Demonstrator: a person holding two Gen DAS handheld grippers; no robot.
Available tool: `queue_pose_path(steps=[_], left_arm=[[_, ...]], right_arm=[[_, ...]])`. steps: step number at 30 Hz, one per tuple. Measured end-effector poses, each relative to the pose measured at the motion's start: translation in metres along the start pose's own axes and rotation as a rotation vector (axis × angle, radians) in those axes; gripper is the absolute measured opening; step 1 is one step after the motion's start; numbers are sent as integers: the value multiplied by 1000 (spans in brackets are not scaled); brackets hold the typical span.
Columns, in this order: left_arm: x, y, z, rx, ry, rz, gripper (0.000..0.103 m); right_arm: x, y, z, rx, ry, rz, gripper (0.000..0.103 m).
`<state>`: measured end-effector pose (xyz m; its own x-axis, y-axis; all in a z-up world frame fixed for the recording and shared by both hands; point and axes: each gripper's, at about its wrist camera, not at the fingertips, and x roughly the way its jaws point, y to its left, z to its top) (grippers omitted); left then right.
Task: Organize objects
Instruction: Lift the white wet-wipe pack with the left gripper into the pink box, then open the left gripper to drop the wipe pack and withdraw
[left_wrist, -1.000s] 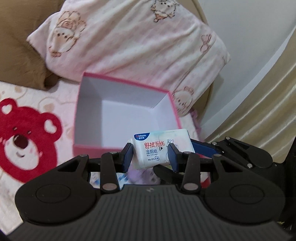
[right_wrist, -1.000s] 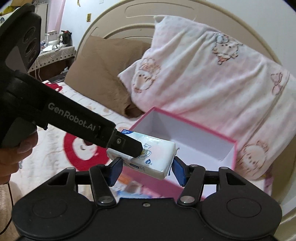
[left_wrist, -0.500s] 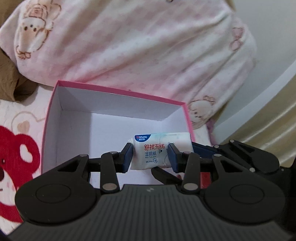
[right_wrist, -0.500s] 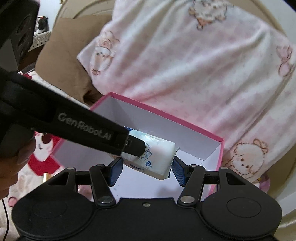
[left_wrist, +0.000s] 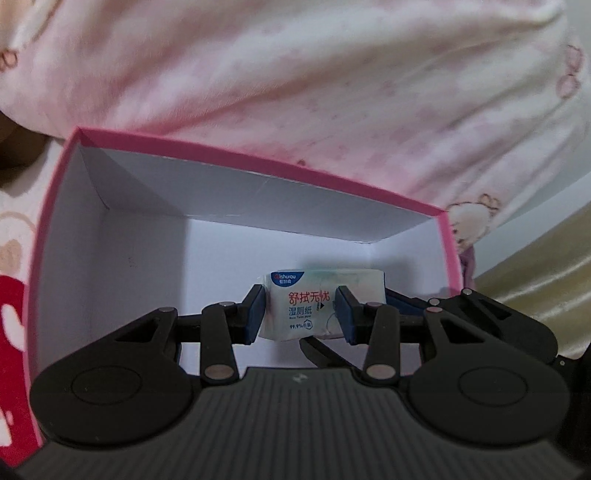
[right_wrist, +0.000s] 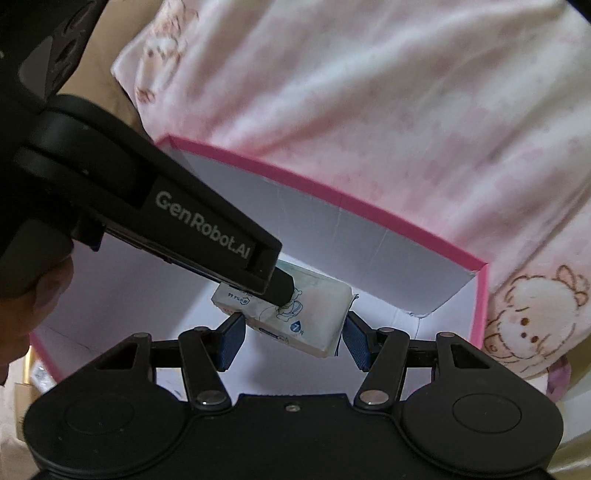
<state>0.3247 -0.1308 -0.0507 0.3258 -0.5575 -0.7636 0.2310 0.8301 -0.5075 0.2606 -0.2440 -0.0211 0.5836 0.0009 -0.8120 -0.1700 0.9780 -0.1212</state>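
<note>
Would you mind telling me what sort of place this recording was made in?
Most likely a bedroom, on a bed: a large pink cartoon-print pillow lies behind the pink box, with a brown pillow beside it and a printed bedsheet underneath.

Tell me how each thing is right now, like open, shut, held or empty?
Pink box: open, no lid on it, white inside, nothing seen lying in it.
Wipes pack: sealed, held up over the inside of the box.
Left gripper: shut on the wipes pack.
Right gripper: shut on the same pack, across its ends.
Pink pillow: lying behind the box.
</note>
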Motion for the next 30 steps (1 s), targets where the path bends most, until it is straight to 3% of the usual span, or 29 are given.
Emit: queue_pose_path(steps=[7,15,19,21,23,25,27,30], left_arm=[[36,5,8,-62,49,6,40],[65,3,9,-96,81,44,40],[73,-1,6,-122,95,55,37],[74,-5,6,-118,96,71,34],[76,-9,6,-112,104,68,33],[79,-12,6,-114,112,58,30],[82,-17,5,-109,115,48,29],[88,-27,5,-89,111,26,26]], right_arm=[[34,-3,12,-54,126,-33,63],[64,4,14,-114,210,-89,63],[56,2,14,-126,191,-132,78],[45,3,13,-139,167,-114,77],[34,4,9,-145,140,-102,69],[27,5,5,-142,132,-78,37],[25,4,2,-124,139,-42,22],[32,4,0,-105,171,-31,16]])
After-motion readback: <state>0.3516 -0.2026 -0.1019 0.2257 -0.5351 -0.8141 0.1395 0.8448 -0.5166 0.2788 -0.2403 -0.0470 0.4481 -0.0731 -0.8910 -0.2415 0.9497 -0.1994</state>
